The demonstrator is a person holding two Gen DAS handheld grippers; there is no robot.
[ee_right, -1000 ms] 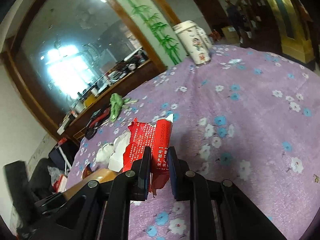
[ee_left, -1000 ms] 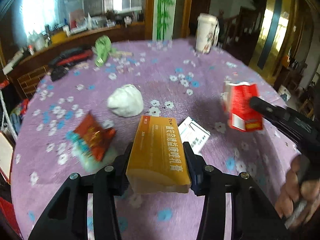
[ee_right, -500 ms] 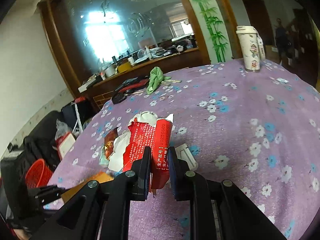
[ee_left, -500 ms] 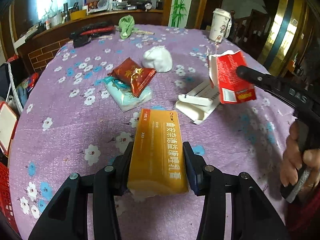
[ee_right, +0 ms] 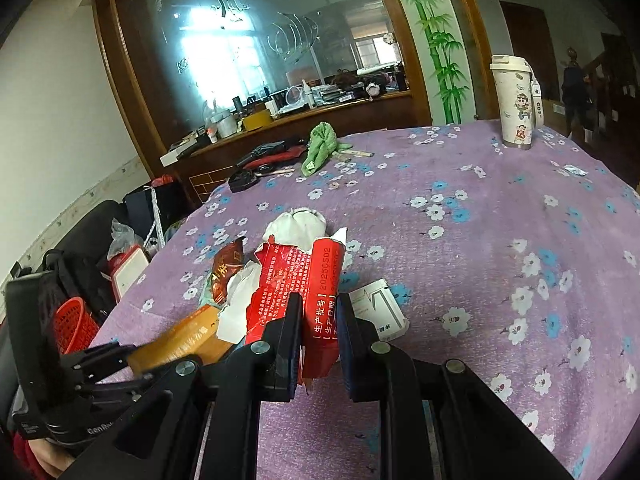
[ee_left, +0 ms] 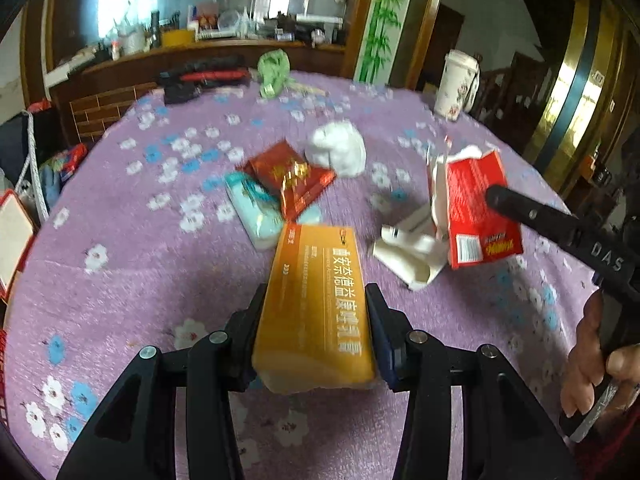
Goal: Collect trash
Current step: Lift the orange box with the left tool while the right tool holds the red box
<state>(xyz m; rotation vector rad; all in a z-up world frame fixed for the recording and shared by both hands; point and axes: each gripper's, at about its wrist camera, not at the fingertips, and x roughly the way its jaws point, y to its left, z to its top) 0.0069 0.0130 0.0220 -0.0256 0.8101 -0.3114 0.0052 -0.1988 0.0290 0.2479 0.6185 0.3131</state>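
Observation:
My left gripper (ee_left: 316, 300) is shut on an orange box (ee_left: 316, 300) with white Chinese print, held above the purple flowered tablecloth (ee_left: 120, 264). The same orange box (ee_right: 188, 336) shows low left in the right wrist view. My right gripper (ee_right: 320, 308) is shut on a torn red carton (ee_right: 320, 280); that red carton (ee_left: 476, 208) hangs at the right in the left wrist view. On the cloth lie a red foil wrapper (ee_left: 292, 176), a pale blue tissue pack (ee_left: 260, 212), a crumpled white tissue (ee_left: 340, 150) and a flattened white box (ee_left: 412, 248).
A tall white tumbler (ee_right: 516, 104) stands at the table's far right. A green cloth (ee_right: 320, 148) and a black and red item (ee_left: 200, 78) lie at the far edge. A red basket (ee_right: 74, 324) and bags sit on the floor at left.
Both grippers pulled back toward the near edge with their loads and the views levelled out; more of the table and the litter on it now shows. The grips are unchanged.

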